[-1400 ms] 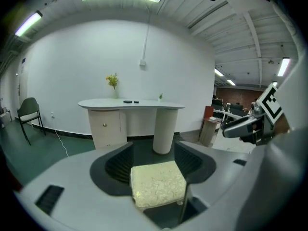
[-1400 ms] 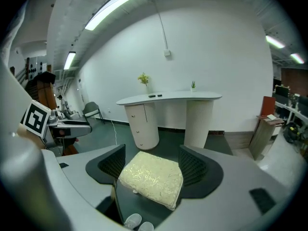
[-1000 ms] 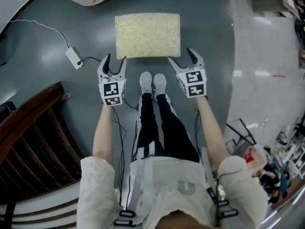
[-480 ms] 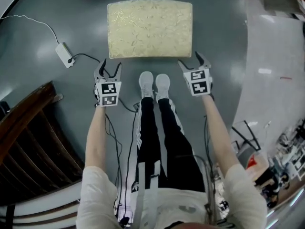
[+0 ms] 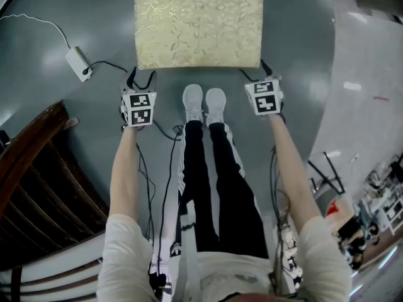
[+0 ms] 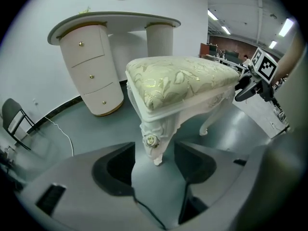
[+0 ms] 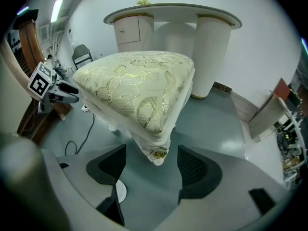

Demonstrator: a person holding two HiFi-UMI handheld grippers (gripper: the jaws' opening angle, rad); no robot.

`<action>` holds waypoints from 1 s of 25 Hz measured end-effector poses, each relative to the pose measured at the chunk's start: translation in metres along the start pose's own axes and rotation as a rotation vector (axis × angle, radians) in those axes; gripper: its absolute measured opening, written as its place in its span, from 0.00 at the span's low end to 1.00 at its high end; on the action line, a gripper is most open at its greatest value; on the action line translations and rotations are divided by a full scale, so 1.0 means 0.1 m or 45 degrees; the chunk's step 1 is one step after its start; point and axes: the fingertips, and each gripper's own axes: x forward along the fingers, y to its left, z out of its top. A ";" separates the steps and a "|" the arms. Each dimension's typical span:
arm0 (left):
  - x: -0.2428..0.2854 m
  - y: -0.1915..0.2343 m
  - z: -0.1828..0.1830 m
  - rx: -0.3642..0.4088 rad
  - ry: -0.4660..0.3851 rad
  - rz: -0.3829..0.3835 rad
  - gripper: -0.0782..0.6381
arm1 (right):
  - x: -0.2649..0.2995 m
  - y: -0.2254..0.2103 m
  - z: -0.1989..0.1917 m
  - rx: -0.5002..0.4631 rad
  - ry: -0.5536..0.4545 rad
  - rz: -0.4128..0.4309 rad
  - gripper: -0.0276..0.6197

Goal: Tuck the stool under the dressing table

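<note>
— Where is the stool, and how does it lie?
— The rectangular stool (image 5: 198, 25), a cream-gold brocade cushion on white carved legs, stands upright on the grey floor (image 5: 289, 43) just ahead of the person's white shoes (image 5: 204, 102); its long axis runs left to right across the person; one long side faces the shoes.
— And the table?
— The white dressing table (image 6: 113, 22), with a curved top and a round drawer pedestal, stands beyond the stool's far long side and apart from it; the stool is not under it.
— The grippers?
— The left gripper (image 5: 141, 77) sits at the stool's near left corner; the right gripper (image 5: 255, 73) sits at its near right corner; both are low, by the seat's edge.
— Their jaws?
— Left: spread apart, with the corner leg and its carved rosette between them and a gap on each side; right: also apart, either side of the corner with the gold rosette, not pressing it.
— Anything else?
— A small white power adapter (image 5: 78, 63) with its cable lies on the floor to the left; dark wooden slatted furniture (image 5: 44, 168) stands nearer the person on that side.
</note>
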 end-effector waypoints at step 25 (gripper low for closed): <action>0.26 -0.04 0.15 0.163 -0.003 -0.112 0.43 | 0.12 0.01 0.10 -0.055 0.022 -0.024 0.43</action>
